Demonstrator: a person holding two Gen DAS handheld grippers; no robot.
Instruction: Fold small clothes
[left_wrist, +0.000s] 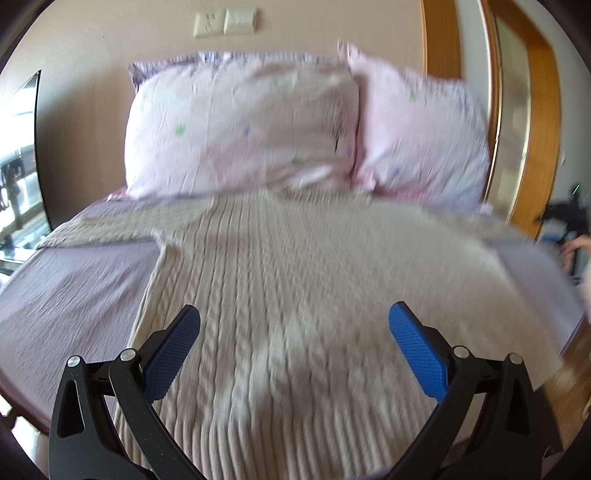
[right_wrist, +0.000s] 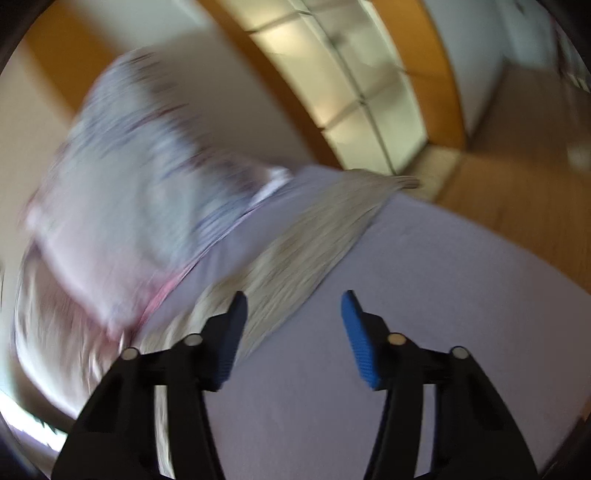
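**Both grippers spread above sweater on bed**

Left gripper (left_wrist: 293, 314) is hovering over the cream cable-knit sweater (left_wrist: 295, 280), jaws standing wide apart w/ nothing between them. Blue pads (left_wrist: 417, 350) are facing inward, clear of the knit.

The sweater is lying flat on the lilac bed sheet (left_wrist: 70, 291), body running toward the camera. One sleeve (left_wrist: 110, 225) is stretching out to the side across the sheet, the other (left_wrist: 461, 225) toward the opposite bed edge.

Two pink pillows are standing at the head of the bed: larger pillow (left_wrist: 240, 125) behind the sweater's top edge, second pillow (left_wrist: 421, 136) just beside it, touching. Wall switches (left_wrist: 225, 22) are sitting on the wall above. A wood-framed door (left_wrist: 521, 110) is standing next to the second pillow.

Right gripper (right_wrist: 293, 314) is also spread, approx. half as wide as the left, holding nothing. It is hanging over bare sheet (right_wrist: 406, 295), w/ the sleeve (right_wrist: 295, 251) passing under one fingertip (right_wrist: 231, 339). Right wrist view is heavily motion-blurred; the pale patterned mass (right_wrist: 129, 206) beside the sleeve is probably a pillow. Wood floor (right_wrist: 517, 206) is showing beyond the bed edge.
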